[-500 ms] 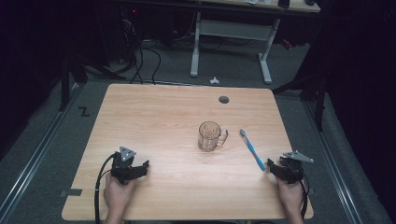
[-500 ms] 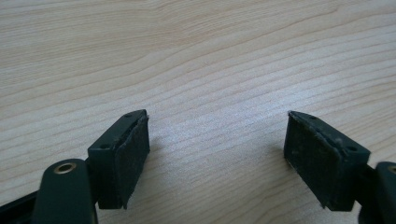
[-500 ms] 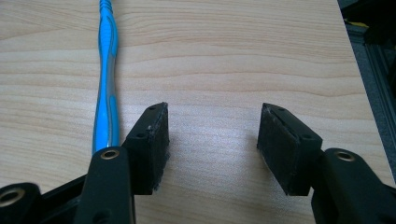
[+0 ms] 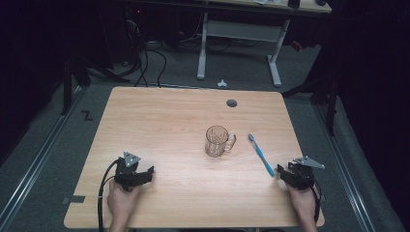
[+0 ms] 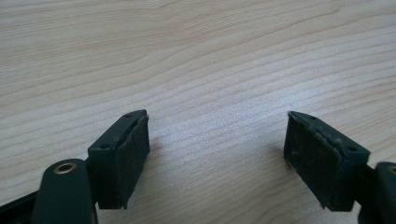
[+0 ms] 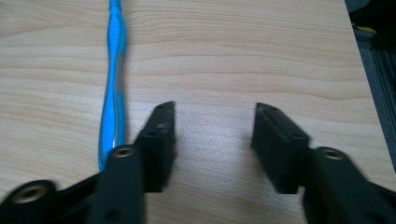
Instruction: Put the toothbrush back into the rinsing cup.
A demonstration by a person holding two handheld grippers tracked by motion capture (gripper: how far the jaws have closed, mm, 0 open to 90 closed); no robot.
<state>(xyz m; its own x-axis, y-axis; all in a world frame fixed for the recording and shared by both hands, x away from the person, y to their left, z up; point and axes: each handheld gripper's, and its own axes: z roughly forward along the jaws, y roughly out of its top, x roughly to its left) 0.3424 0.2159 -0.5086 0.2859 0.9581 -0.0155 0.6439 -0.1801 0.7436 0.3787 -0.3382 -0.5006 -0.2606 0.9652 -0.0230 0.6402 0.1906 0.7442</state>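
toothbrush: blue plastic toothbrush (image 4: 261, 154) flat on wood table (image 4: 159, 121), just beside right gripper (image 4: 285, 175), not grabbed
mug: clear glass mug (image 4: 217, 140) upright mid-table, empty
right gripper: jaws apart, holding nothing
left gripper (image 4: 142, 176): wide open, empty
progress: prob not started, pickup + drop in mug left

I see a light wooden counter (image 4: 159, 121) with pale brown grain lines and a dark round hole (image 4: 232, 103) near its far edge. The toothbrush (image 4: 261, 155) is bright blue with a grey stripe along its handle. The glass mug (image 4: 216, 141) is clear and ribbed. Both of my hand-held grippers, left (image 4: 145, 173) and right (image 4: 280, 173), are black, each topped by a grey plate. The floor (image 4: 43, 145) is grey.
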